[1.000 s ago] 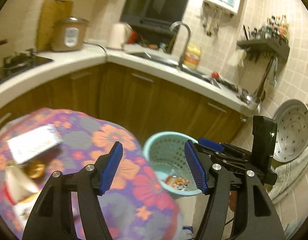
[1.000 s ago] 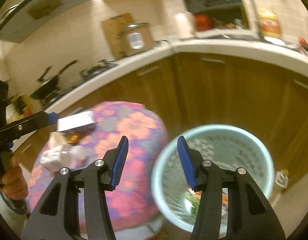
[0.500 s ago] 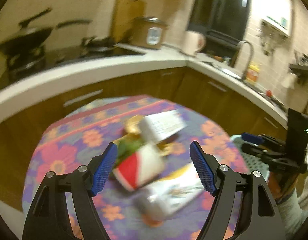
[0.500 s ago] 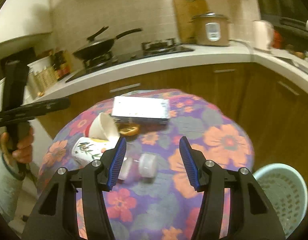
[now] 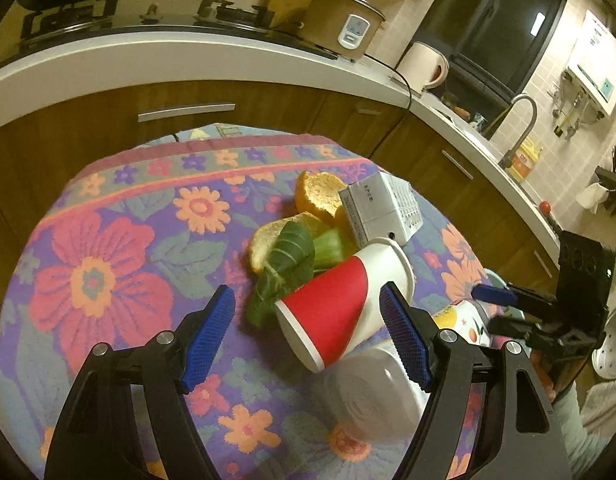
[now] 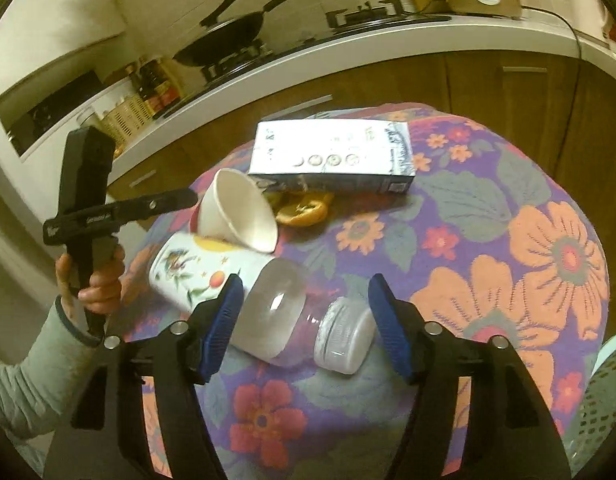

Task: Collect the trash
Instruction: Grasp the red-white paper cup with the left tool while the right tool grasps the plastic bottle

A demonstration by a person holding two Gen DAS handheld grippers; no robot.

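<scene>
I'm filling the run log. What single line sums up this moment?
left claw: open, over red paper cup | right claw: opening, around clear jar, no contact | trash on table

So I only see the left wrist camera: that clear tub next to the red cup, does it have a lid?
Observer: Yes, the right wrist view shows a white screw lid on the clear jar, lying on its side.
Operator: Is the red cup empty?
Observer: Its mouth faces that camera; the red cup looks empty inside.
Operator: And the other gripper?
Observer: The right gripper is opening, the jar between its jaws, not gripped yet.
</scene>
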